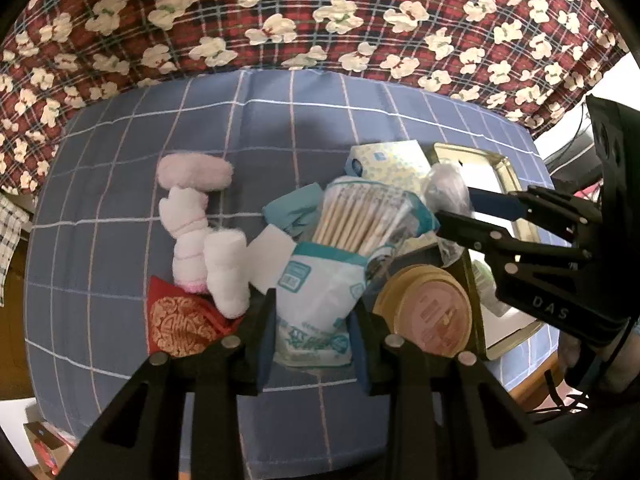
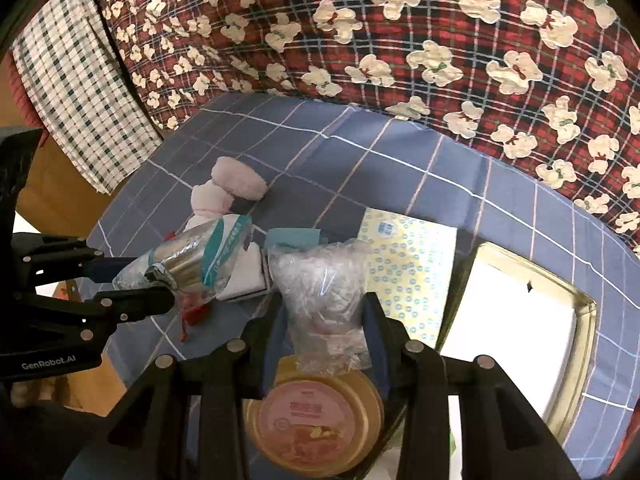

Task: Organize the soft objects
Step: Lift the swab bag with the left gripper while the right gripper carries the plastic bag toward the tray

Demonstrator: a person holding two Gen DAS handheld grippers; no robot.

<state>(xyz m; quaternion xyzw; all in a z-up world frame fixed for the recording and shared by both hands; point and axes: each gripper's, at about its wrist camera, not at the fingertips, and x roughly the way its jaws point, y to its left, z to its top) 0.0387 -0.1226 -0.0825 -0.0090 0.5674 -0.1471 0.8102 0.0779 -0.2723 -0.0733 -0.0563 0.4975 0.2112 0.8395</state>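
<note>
Left gripper jaws clamp the crinkly white-teal bag of cotton swabs low-centre frame, right gripper jaws pinch the clear crumpled plastic bag mid-frame; both look light, slippery, squashy, best held mid-body.

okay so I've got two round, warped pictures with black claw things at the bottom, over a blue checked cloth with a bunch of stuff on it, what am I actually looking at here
No robot here: a person holds a two-finger claw in each hand, and each claw carries a fisheye camera looking along its fingers, hence the warping.

The left wrist picture shows the left claw shut on a bag of cotton swabs. The right wrist picture shows the right claw shut on a crinkly clear plastic bag. Each claw also appears at the side of the other's picture.

On the blue checked cloth lie rolled pink and white socks, a tissue pack, a red pouch, a round gold-rimmed tin and an open metal box.
</note>
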